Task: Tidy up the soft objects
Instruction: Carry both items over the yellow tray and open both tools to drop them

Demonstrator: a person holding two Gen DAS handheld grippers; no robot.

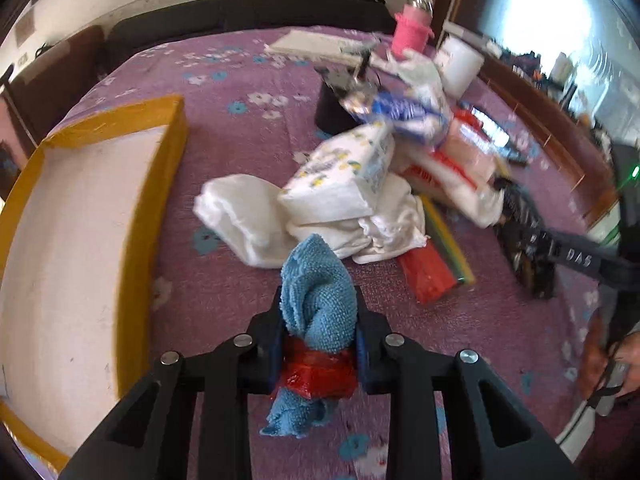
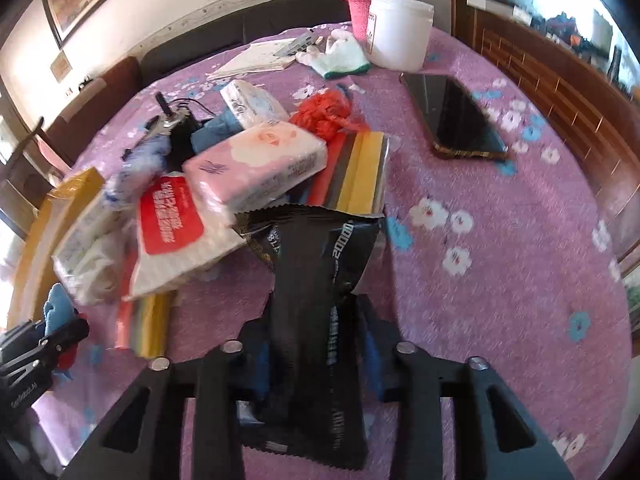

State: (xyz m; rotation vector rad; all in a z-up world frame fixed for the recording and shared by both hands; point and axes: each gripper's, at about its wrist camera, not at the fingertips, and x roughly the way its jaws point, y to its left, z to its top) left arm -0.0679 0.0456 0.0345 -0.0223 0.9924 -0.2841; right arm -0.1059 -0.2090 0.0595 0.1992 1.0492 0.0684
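Both views sit just behind a hand-held gripper's 2 black fingers and look steeply down and forward over the purple flower-print cloth covering the bench (image 1: 240, 152). The left wrist view, close over the cloth, has the yellow-rimmed cardboard box (image 1: 100, 208) at its left. The right wrist view looks from farther right. Both share the central heap of tissue packs (image 2: 256, 168) and the pink knit-sleeved bottle (image 1: 412, 30) at the far edge.
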